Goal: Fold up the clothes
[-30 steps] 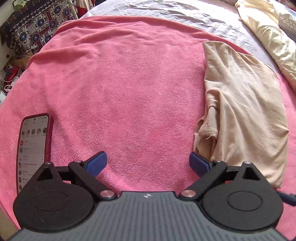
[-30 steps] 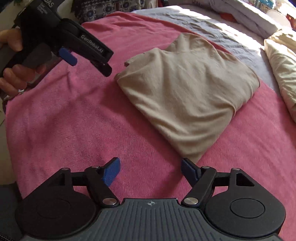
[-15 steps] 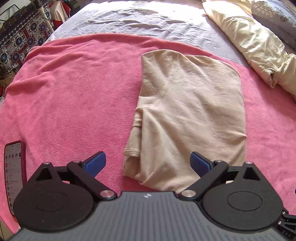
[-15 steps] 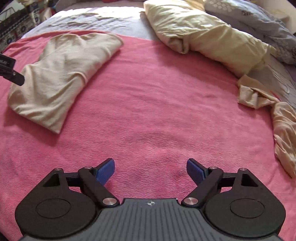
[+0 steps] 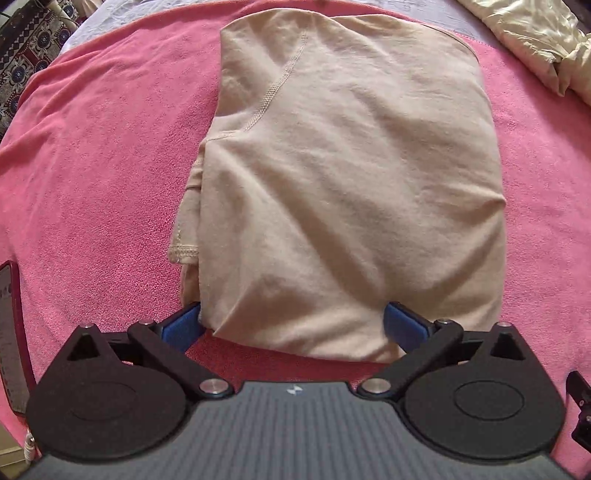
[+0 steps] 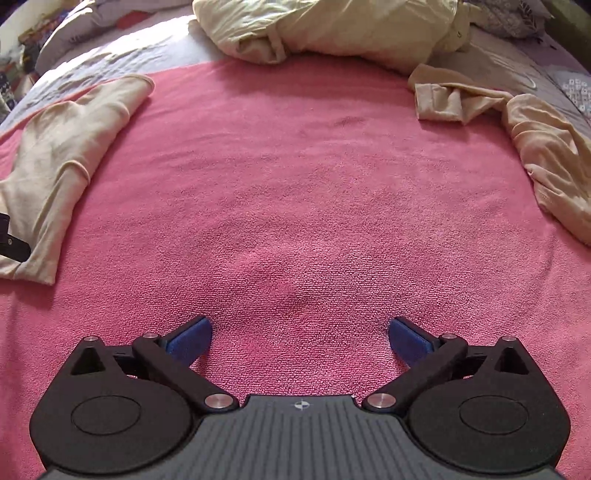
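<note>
At far left we see a phone, its screen text unreadable. Our left gripper gapes around the folded beige shirt on the pink towel. Our right gripper hangs released, a crumpled beige garment beyond.

Phone cut by left edge, screen unreadable

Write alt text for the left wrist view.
A folded beige shirt lies on a pink towel, its near edge between the open left gripper's blue fingertips. A phone peeks in at the left edge, a cream quilt at top right.
</note>
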### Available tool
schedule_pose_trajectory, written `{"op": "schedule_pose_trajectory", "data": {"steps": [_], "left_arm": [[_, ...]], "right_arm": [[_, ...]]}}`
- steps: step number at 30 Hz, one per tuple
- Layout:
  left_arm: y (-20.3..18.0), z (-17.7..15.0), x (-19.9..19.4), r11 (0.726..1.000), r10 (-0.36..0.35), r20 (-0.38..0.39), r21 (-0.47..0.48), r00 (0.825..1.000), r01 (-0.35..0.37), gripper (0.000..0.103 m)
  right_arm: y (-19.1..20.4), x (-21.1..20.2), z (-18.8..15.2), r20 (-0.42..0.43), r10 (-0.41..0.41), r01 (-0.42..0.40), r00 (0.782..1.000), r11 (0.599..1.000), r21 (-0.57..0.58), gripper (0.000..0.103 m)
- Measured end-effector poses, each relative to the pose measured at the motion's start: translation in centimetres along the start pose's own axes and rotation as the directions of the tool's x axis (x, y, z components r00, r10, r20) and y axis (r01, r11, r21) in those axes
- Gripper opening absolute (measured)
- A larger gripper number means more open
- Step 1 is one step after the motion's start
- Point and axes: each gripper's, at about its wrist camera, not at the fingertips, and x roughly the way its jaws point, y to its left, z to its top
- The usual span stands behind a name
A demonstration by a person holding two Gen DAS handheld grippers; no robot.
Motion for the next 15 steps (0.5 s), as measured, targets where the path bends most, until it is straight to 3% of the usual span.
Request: {"op": "schedule_pose_trajectory", "data": {"steps": [5,15], "left_arm": [[1.9,0.3,0.8,0.993,-0.092,-0.041,-0.079,0.995,0.088,0.103],[2.1,0.4,0.9,0.991,-0.095,-0.05,-0.096,0.994,0.09,0.103]], "right_arm": [[0.2,0.2,0.1,0.014,-0.009,0.009,1.0,1.0,0.011,0.103],[0.2,0.9,0.8,0.012,-0.016,0.016,1.0,1.0,0.025,0.103]]}}
